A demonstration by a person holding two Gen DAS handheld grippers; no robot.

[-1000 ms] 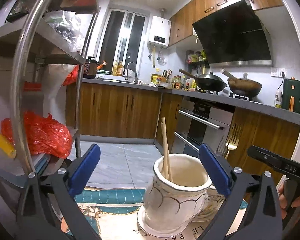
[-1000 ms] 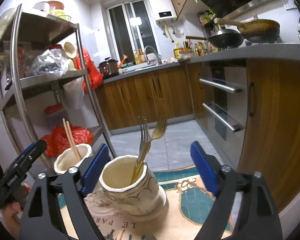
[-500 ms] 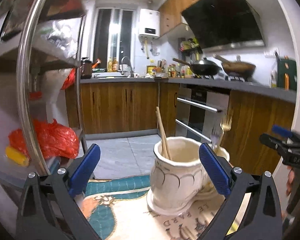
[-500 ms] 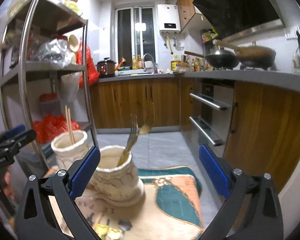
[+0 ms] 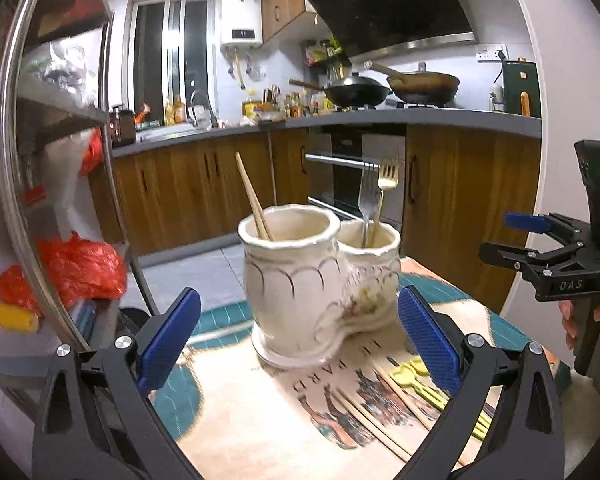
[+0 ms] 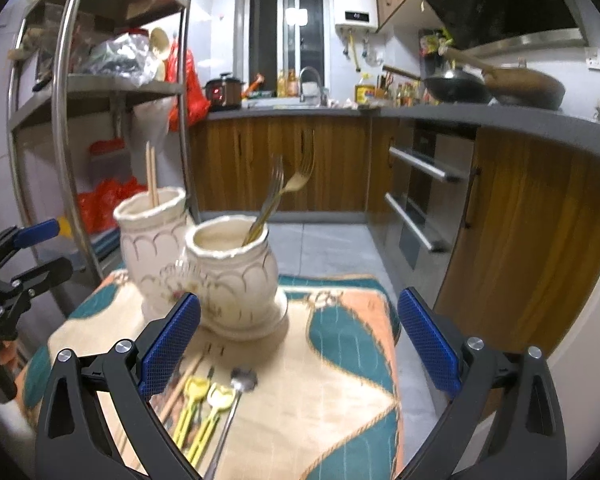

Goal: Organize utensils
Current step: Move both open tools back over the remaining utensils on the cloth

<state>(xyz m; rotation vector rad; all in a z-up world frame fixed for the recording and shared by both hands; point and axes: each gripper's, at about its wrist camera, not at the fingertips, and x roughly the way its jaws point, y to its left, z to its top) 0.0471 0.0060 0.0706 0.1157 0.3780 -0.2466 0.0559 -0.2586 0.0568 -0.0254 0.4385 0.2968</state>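
Note:
Two cream ceramic jars stand side by side on a patterned cloth. One jar (image 5: 290,276) (image 6: 152,240) holds wooden chopsticks (image 5: 254,200) (image 6: 152,178). The other jar (image 5: 370,272) (image 6: 234,276) holds two forks (image 5: 378,192) (image 6: 280,192). Loose on the cloth lie yellow utensils (image 6: 204,408) (image 5: 416,376), a metal spoon (image 6: 236,396) and chopsticks (image 5: 380,420). My left gripper (image 5: 298,340) is open and empty, in front of the jars. My right gripper (image 6: 298,340) is open and empty, above the cloth; it also shows in the left wrist view (image 5: 540,248).
The cloth (image 6: 340,380) covers a small table with edges at the right and far side. A steel rack (image 6: 68,120) with bags stands at the left. Wooden cabinets, an oven (image 6: 420,200) and woks on the counter lie behind.
Both grippers have pulled back and risen from the jars, so the loose utensils on the cloth have come into view. Both stay open and empty.

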